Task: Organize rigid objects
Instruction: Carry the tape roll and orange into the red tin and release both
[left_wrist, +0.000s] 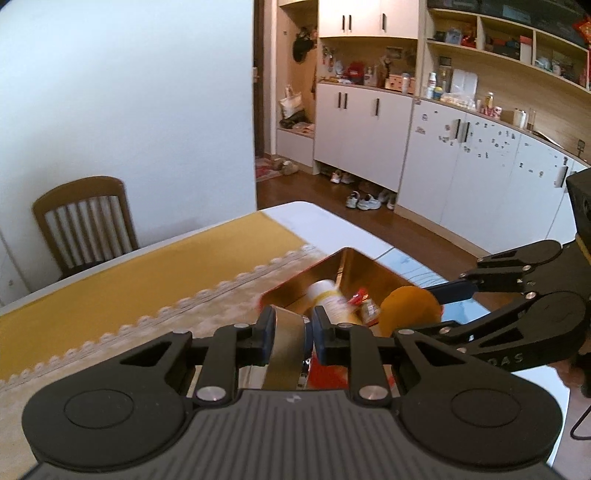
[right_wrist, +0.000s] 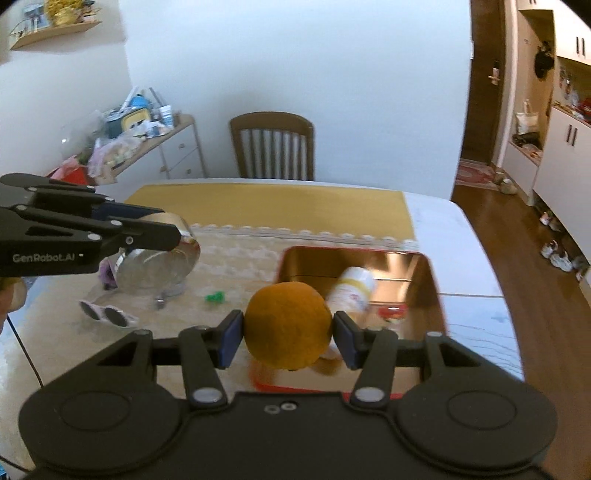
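My left gripper is shut on the rim of a round shiny metal tin. In the right wrist view that tin hangs tilted above the table's left side, with the left gripper on it. My right gripper is shut on an orange ball, just in front of a red box with a golden inside. A white bottle and small red items lie in the box. The left wrist view shows the box, the bottle and the right gripper with the ball.
Sunglasses, a small green piece and a purple item lie on the lace cloth under the tin. A yellow runner crosses the table. A wooden chair stands at the far edge. Cabinets line the right wall.
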